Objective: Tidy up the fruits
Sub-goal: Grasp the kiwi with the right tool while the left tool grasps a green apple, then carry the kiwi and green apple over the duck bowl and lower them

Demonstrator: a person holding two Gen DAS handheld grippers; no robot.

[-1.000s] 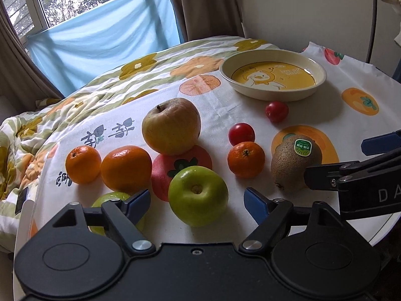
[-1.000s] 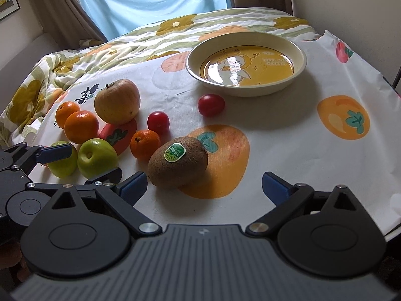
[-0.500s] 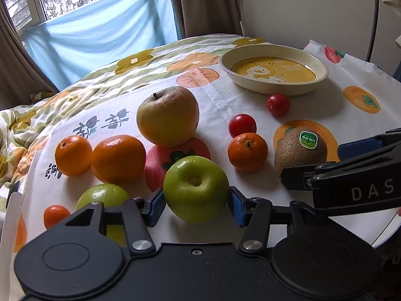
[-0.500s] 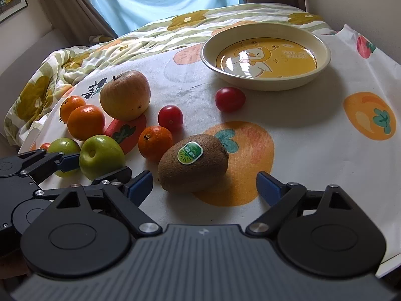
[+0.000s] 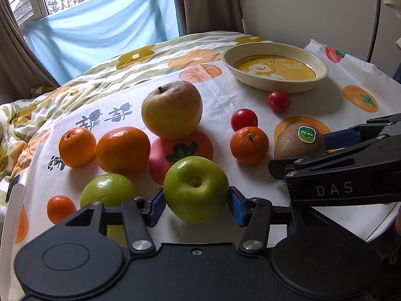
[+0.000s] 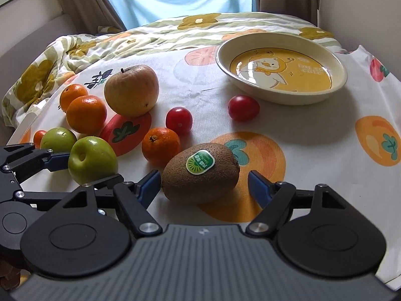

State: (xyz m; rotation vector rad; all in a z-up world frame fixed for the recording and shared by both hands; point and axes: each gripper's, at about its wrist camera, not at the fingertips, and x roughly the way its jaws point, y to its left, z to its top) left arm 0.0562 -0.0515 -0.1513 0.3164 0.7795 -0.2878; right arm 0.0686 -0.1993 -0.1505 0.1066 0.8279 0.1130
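Left gripper [image 5: 196, 202]: green apple [image 5: 195, 188] is pinched across its widest part between the blue fingers [image 5: 157, 204], near edge of the surface [image 5: 250, 92]. Right gripper [image 6: 204, 183]: fingers are closing, kiwi [image 6: 200, 173] lies between, right pad not yet touching. Apple is judged firm, smooth, possibly slippery. Kiwi is judged softer, fuzzy, bruisable; a light grip across its short axis is advised. Dish [image 6: 280, 74] stands far right.

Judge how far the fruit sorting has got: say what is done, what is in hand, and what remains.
Done: nothing, since the dish holds no fruit. In hand: the left gripper is shut on a green apple; the right gripper is closing around the kiwi, with its pads apart from it. Left: the big apple, oranges, tomatoes and the second green apple all lie on the cloth.
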